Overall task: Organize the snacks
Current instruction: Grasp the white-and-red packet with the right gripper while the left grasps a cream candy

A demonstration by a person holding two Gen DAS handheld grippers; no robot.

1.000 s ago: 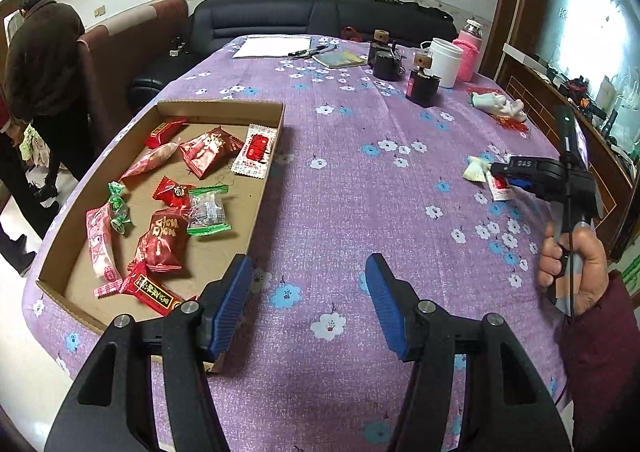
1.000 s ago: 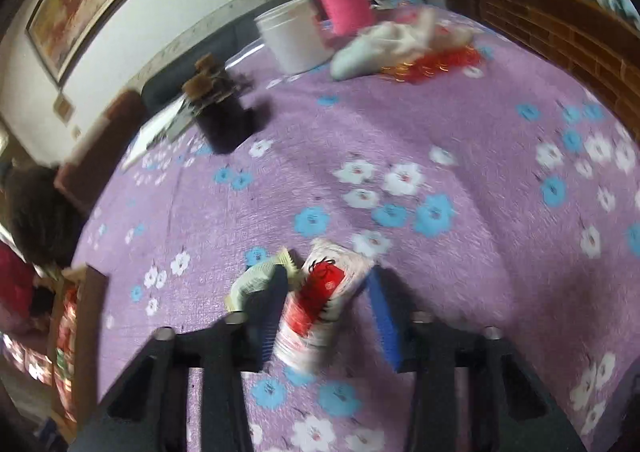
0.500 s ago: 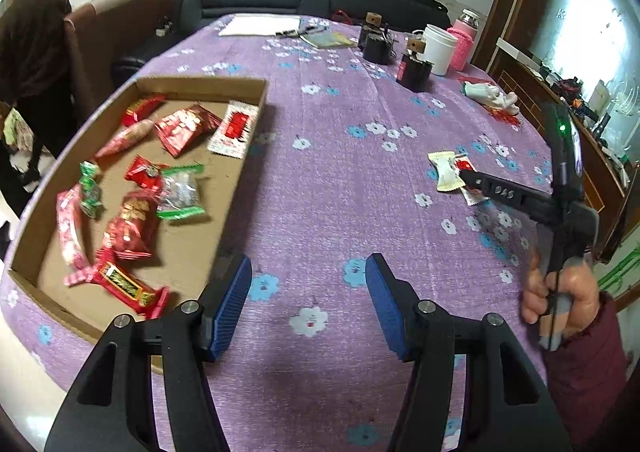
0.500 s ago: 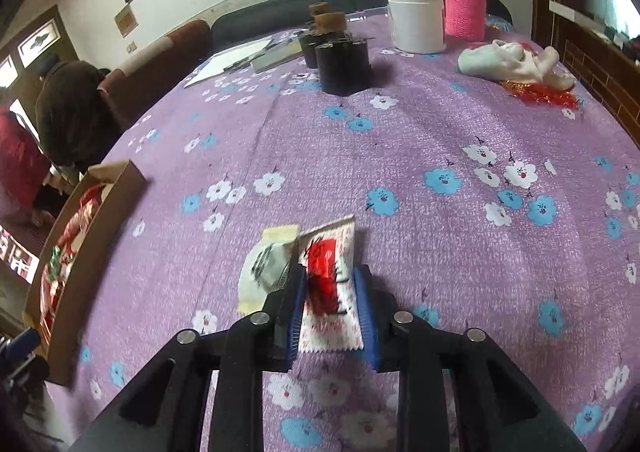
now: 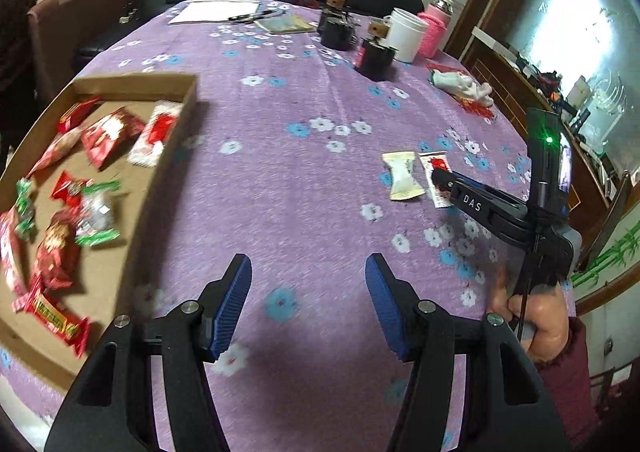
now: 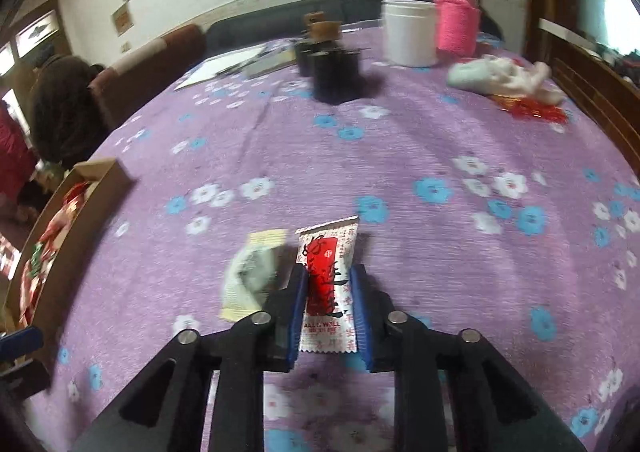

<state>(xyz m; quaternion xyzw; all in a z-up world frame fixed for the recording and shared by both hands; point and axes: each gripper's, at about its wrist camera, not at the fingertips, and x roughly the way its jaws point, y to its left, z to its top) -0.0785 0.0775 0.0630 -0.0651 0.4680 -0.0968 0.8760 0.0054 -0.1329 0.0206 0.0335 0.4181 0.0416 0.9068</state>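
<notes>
My right gripper [image 6: 329,272] is shut on a white snack packet with a red label [image 6: 329,284], held just above the purple flowered tablecloth. A pale cream packet [image 6: 250,272] lies on the cloth just left of it. In the left wrist view the same red-and-white packet [image 5: 436,176] sits in the right gripper [image 5: 438,174], with the cream packet [image 5: 404,180] beside it. My left gripper [image 5: 308,284] is open and empty over the cloth. A shallow cardboard tray [image 5: 176,124] at the left holds several red and green snack packets.
At the far end stand two dark jars [image 5: 374,54], a white tub [image 5: 406,34], a pink-sleeved bottle [image 5: 434,28], papers and pens [image 5: 216,10]. A white cloth toy [image 5: 460,84] lies at the right edge. A person stands at the far left.
My right gripper has closed on the red-and-white packet and lifted it slightly. My left gripper has shifted right, so the tray sits further left in its view.
</notes>
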